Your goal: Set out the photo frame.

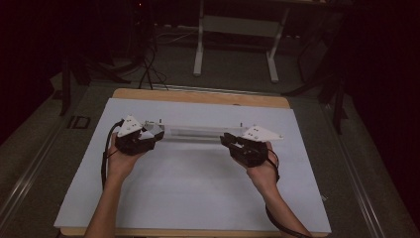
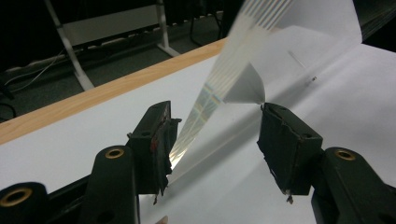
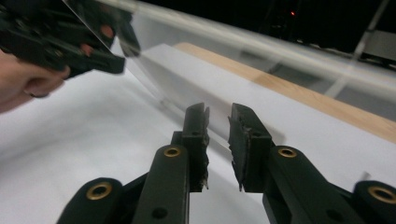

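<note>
Clear plastic sheet [image 1: 195,132] spans the white table cover [image 1: 198,188] between both grippers. Left gripper [image 2: 215,140] gapes wide, sheet edge between its jaws, unpressed. Right gripper [image 3: 218,135] is slightly parted, sheet edge in the gap. Both hands angle inward, forearms low.

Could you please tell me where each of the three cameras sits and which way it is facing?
High view: above the near side, looking forward and down on the white table; both forearms, left gripper and right gripper show.
Left gripper view: rides that gripper, looking along its open jaws at the clear sheet.
Right gripper view: rides that gripper, facing the sheet and the other hand.
Shared: all three show the sheet and white table.
</note>
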{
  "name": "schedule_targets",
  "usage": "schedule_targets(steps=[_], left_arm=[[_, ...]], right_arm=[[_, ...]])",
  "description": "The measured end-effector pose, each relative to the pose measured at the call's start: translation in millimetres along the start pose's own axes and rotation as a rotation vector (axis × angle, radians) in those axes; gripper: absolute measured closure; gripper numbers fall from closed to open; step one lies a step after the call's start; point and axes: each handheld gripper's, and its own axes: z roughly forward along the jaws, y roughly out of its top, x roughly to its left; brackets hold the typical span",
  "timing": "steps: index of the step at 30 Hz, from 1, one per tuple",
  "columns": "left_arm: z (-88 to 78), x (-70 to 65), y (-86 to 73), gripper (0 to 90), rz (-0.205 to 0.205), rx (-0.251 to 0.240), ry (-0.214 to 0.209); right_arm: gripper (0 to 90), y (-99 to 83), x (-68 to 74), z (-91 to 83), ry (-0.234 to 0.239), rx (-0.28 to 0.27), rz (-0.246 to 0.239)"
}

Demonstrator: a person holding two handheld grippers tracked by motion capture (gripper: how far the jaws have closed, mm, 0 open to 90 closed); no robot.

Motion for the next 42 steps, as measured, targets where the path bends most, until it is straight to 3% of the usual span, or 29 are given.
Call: schedule_targets(steps=[8, 13, 23, 32, 34, 36, 42], left_arm=[[3.3, 4.2, 2.7, 46.1, -0.010, -0.012, 0.003], [5.5, 4.8, 3.6, 46.0, -0.012, -0.023, 0.020], [8.3, 6.7, 5.7, 46.0, -0.023, -0.030, 0.033], [10.7, 9.0, 9.1, 46.0, -0.035, -0.024, 0.036], [11.1, 9.2, 9.1, 46.0, -0.035, -0.025, 0.038], [11.8, 9.6, 9.1, 45.9, -0.038, -0.029, 0.042], [14.5, 10.8, 10.8, 45.6, -0.051, -0.033, 0.053]], right_arm=[[70.0, -11.9, -17.7, -4.6, -0.061, 0.025, 0.012], [65.6, -21.4, -33.5, -8.3, -0.131, 0.044, 0.003], [65.7, -29.2, -59.2, -13.8, -0.178, 0.035, 0.054], [68.1, -29.8, -67.8, -12.8, -0.248, 0.056, 0.037], [67.8, -30.0, -68.8, -13.1, -0.252, 0.058, 0.039], [60.8, -30.7, -75.3, -12.7, -0.260, 0.066, 0.055], [51.5, -31.7, -85.2, -6.9, -0.223, 0.055, 0.084]])
